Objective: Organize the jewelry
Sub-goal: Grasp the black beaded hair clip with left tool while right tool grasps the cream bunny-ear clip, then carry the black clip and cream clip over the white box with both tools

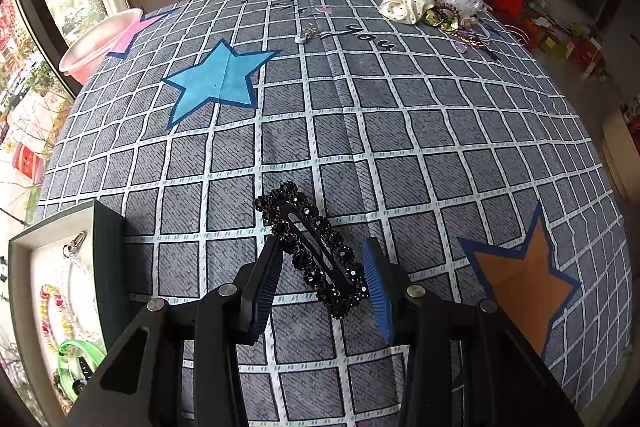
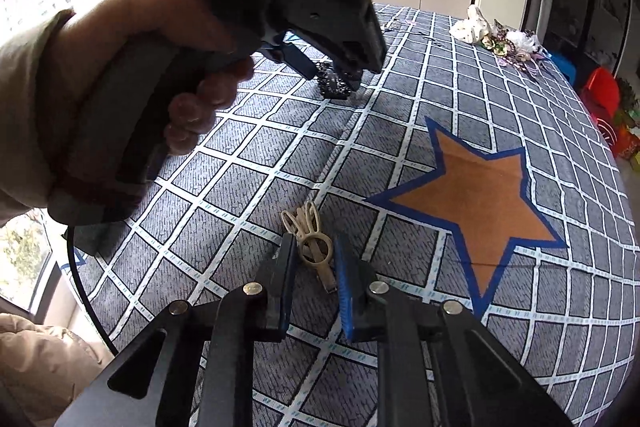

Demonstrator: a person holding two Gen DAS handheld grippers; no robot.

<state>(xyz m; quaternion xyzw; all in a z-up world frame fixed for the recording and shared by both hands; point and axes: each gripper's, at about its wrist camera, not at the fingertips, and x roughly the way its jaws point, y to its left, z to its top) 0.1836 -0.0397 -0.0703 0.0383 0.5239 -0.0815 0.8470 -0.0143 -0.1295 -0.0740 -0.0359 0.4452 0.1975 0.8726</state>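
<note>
A black beaded hair clip [image 1: 314,251] lies on the checked tablecloth between the fingers of my left gripper [image 1: 323,269], which is open around it; its lower end looks close to the right pad. The clip also shows in the right wrist view [image 2: 334,85] under the left gripper [image 2: 320,63]. A cream bunny-shaped hair clip [image 2: 313,247] lies between the fingers of my right gripper [image 2: 316,259], which is open with a narrow gap. An open jewelry box [image 1: 60,291] with a white lining sits at the left and holds several pieces.
A pile of scrunchies and trinkets [image 1: 432,5] lies at the table's far right, also in the right wrist view [image 2: 500,37]. A small silver piece [image 1: 306,34] lies far centre. A pink basin [image 1: 94,45] sits beyond the far left edge. Orange star print [image 2: 480,199].
</note>
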